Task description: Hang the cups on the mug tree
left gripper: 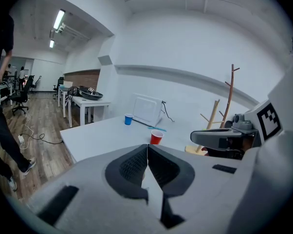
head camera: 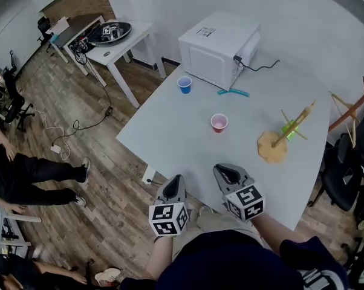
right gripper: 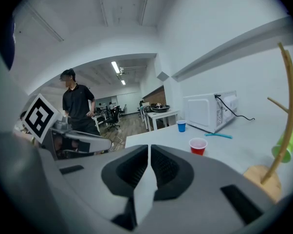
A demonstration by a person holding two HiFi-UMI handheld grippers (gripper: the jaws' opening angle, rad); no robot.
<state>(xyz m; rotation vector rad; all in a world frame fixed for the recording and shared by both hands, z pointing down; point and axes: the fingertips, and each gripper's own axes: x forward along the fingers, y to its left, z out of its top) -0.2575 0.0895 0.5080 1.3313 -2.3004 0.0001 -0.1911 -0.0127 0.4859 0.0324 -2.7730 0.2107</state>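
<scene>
Left tool [head camera: 176, 178], right tool [head camera: 222, 170], both closed, at white table [head camera: 182, 135]; wooden floor [head camera: 124, 213].

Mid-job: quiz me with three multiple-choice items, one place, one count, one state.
1. The blue cup stands: A by the microwave; B on the floor; C on a chair.
2. Cups standing on the table: A one; B two; C four.
3. The left gripper is: A open; B shut, empty; C gripping a cup.
A, it sits at the microwave's corner; B, blue and red cup stand, the green cup hangs on the mug tree; B, jaws meet on nothing.
</scene>
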